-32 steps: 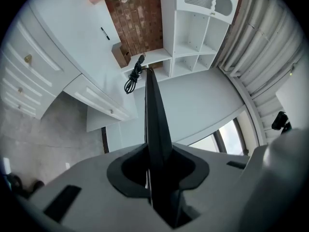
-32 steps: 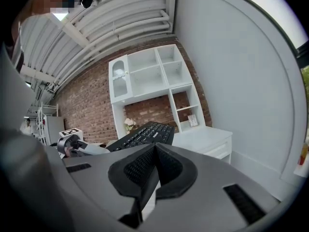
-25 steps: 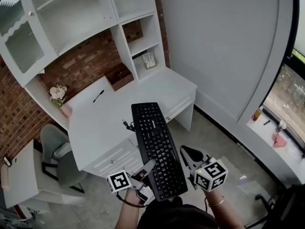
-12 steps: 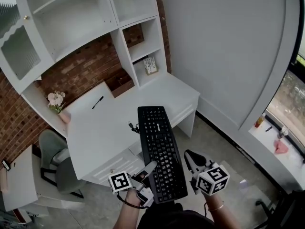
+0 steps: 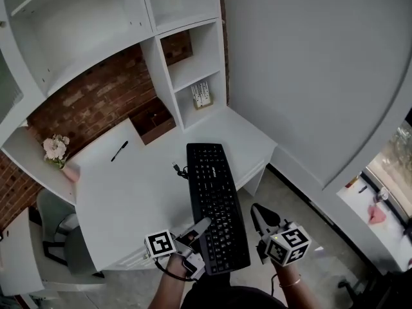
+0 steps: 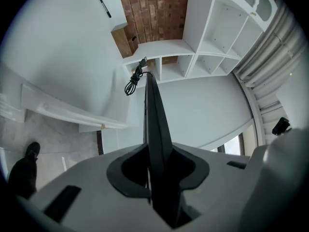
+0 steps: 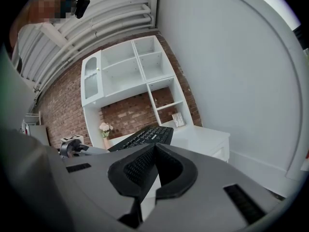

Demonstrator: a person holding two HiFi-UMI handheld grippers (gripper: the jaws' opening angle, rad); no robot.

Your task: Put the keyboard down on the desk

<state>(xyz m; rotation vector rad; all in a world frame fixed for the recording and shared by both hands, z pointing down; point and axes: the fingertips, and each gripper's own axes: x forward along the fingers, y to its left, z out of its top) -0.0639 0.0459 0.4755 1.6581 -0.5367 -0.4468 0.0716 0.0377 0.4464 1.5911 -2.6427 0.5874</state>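
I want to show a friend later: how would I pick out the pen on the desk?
Find the white desk below the brick wall. On its far side, left of the black keyboard, lies a slim black pen, the only small dark stick there; the flowers sit further left.

Seemingly plastic matt keyboard (image 5: 217, 205), smooth white desk (image 5: 141, 185)

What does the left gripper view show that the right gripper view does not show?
Only the left gripper view: the keyboard edge-on, clamped between the jaws of the left gripper, its coiled cable, a pen on the desk, and a shoe on the floor.
Only the right gripper view: the flowers, the keyboard's keys, the marker cube of the left gripper, and the right gripper, shut and empty.
Both: the keyboard, the white desk, the shelves, the brick wall.
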